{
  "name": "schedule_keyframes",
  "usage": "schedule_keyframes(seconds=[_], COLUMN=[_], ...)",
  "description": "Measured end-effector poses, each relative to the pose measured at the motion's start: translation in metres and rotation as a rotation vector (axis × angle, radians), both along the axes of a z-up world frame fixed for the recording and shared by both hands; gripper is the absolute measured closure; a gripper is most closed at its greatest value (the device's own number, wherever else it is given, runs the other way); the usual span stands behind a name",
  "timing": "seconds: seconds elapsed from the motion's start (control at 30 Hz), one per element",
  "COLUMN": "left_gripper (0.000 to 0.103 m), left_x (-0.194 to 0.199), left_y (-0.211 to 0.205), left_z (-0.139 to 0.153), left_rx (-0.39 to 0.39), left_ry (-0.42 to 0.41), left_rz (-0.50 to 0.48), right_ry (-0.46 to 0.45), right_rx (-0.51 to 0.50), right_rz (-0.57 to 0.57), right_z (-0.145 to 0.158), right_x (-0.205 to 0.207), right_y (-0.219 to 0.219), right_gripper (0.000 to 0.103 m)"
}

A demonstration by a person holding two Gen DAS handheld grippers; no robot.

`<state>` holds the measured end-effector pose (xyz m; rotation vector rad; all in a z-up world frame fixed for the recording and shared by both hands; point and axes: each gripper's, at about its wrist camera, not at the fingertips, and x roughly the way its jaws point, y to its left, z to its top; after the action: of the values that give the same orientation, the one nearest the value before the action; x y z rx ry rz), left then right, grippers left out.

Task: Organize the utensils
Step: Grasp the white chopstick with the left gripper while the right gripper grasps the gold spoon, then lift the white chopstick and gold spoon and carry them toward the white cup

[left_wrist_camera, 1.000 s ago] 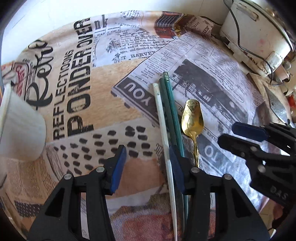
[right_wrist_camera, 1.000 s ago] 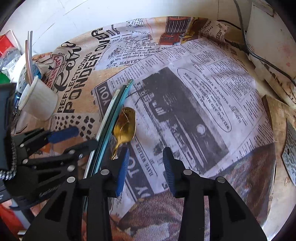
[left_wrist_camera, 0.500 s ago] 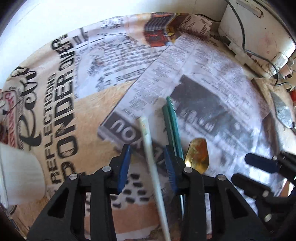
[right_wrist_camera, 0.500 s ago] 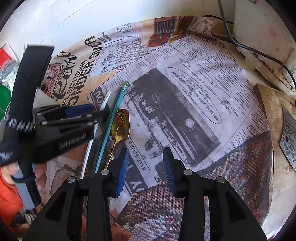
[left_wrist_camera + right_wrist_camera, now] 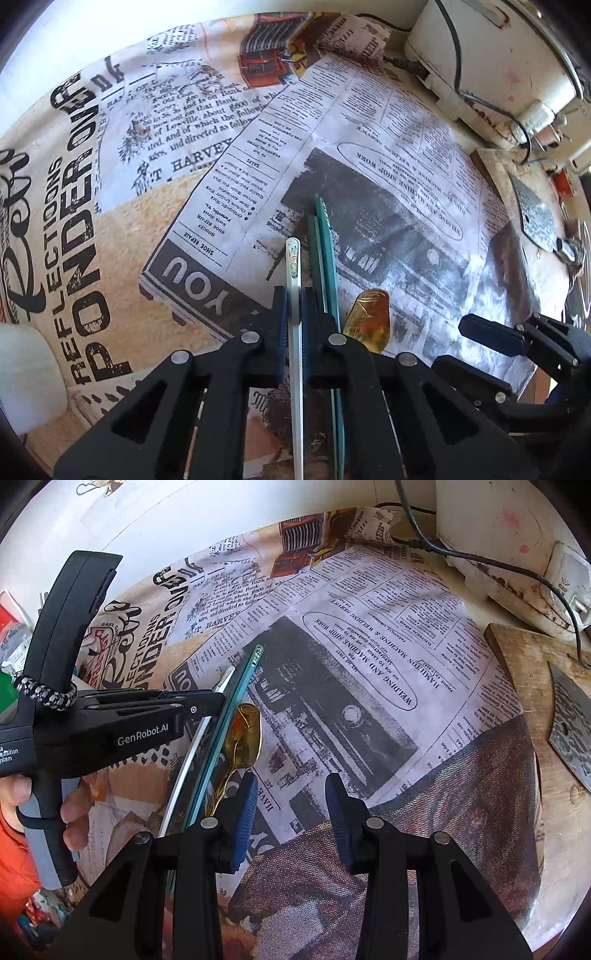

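**Left tool pinches the white stick**

The left tool (image 5: 293, 314) has just been closing, and its two blue pads now squeeze the white stick (image 5: 294, 266); the stick runs straight between them and pokes out past the tips. Just to its right lie two green sticks (image 5: 325, 251), side by side on the cloth (image 5: 147, 206); next to them is the gold spoon (image 5: 369, 321), bowl up. The right tool (image 5: 288, 805) is spread apart with nothing in it; its left pad sits near the spoon's thin handle. A hand (image 5: 70, 812) holds the left tool's grip. The cloth looks like old newspaper and covers the worktop; a white cup (image 5: 26, 376) stands at the left edge.
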<state>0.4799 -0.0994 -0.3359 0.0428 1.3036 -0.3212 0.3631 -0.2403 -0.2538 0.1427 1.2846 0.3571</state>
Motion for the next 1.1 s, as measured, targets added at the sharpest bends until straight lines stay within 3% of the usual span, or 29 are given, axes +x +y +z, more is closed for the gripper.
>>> schedule_keyframes(seconds=[0.23,0.6,0.77,1.1], left_gripper=[0.098,0.098,0.098,0.098], left_x=[0.002,-0.051,-0.074,-0.097], left_y=[0.007,0.068,0.086,0.103], left_z=[0.005,0.066,0.090,0.098], left_rx=[-0.016,-0.045,-0.068,-0.088], left_ry=[0.020,-0.187,-0.280,-0.335], left_rz=[0.016,0.159,0.216,0.265], right_ry=[0.014,-0.029,-0.034,-0.065], right_rx=[0.001,-0.088,-0.068,-0.072], right_rz=[0.022,0.063,0.060,-0.014], right_z=[-0.006,-0.018,-0.018,-0.020], right_x=[0.005,0.012,0.021,0.033], right_y=[0.021,0.064,0.075,0.095], right_gripper=[0.068,0.064,0.064,0.067])
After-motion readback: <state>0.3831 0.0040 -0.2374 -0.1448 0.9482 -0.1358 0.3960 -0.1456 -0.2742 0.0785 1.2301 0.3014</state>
